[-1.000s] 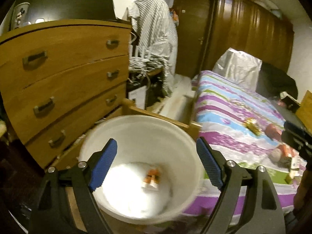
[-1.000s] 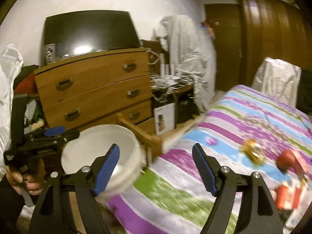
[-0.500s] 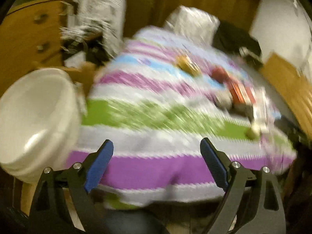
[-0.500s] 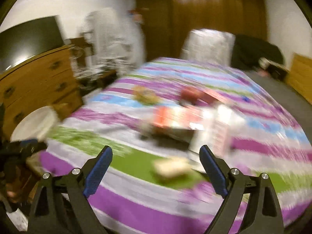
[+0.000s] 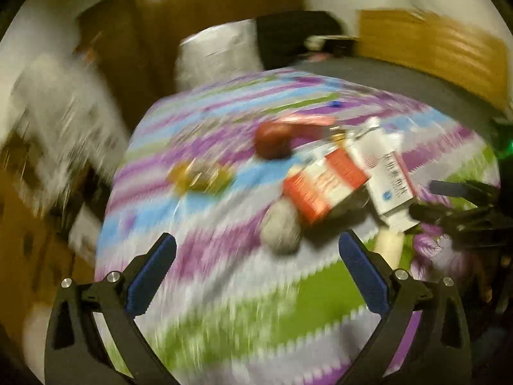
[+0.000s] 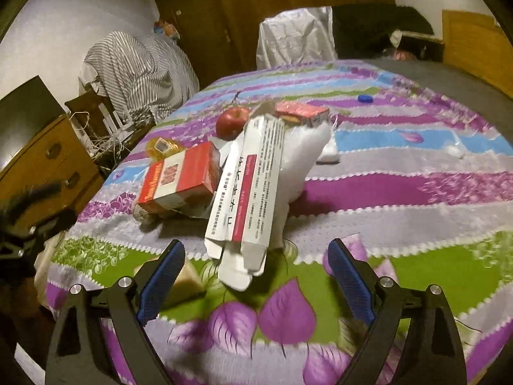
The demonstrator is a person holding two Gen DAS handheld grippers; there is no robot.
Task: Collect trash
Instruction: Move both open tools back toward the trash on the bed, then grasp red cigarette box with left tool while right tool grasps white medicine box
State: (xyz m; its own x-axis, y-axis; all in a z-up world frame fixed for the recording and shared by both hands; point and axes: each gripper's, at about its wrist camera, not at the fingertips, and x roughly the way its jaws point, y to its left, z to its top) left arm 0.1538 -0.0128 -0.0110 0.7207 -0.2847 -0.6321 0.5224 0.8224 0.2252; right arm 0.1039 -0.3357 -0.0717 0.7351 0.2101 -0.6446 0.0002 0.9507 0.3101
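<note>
A heap of trash lies on the striped bedspread (image 6: 400,189). It holds a long white and red carton (image 6: 247,199), a red and white box (image 6: 179,179), a red apple (image 6: 231,122), a second red box (image 6: 301,114), a yellow wrapper (image 6: 162,146) and a beige wedge (image 6: 182,284). My right gripper (image 6: 256,276) is open just in front of the white carton. My left gripper (image 5: 256,272) is open over the bed. In its blurred view the red box (image 5: 323,186), the white carton (image 5: 388,179), the apple (image 5: 272,141) and a grey lump (image 5: 282,227) lie ahead.
A wooden dresser (image 6: 41,160) stands left of the bed, with a chair draped in striped cloth (image 6: 134,67) behind it. A blue bottle cap (image 6: 365,98) lies far back on the bed. A dark wardrobe (image 6: 288,0) fills the back wall.
Both grippers have swung right, away from the white bucket and dresser, to face the trash heap on the bed. The bucket has left both views.
</note>
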